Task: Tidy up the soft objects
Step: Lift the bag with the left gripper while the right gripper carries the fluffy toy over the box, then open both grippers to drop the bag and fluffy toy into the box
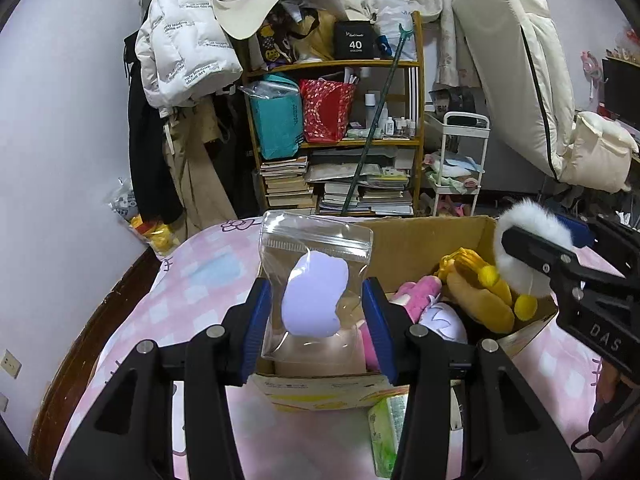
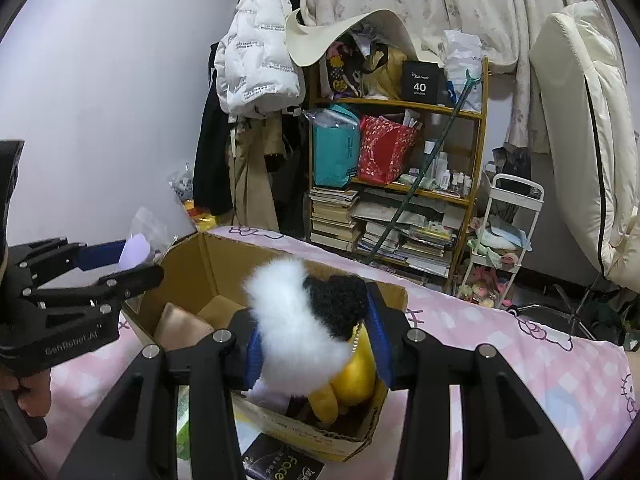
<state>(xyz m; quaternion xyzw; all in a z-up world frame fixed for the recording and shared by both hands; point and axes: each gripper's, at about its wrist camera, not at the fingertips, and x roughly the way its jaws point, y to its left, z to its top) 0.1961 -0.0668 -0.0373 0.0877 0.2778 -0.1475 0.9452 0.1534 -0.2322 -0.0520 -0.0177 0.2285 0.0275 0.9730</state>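
Two tools loaded above cardboard box [image 1: 420, 236] at 12 o'clock: left tool [image 1: 316, 312] clamped on zip bag [image 1: 316, 276], right tool [image 2: 316, 344] on fluffy toy [image 2: 296, 328]. Slick plastic may slip; fluff may snag on release.

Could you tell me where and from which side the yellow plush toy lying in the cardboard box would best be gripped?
Probably across the yellow plush toy at its rounded body, coming from above: the cardboard box walls block the sides, and its top is open. Both tools are occupied at present.
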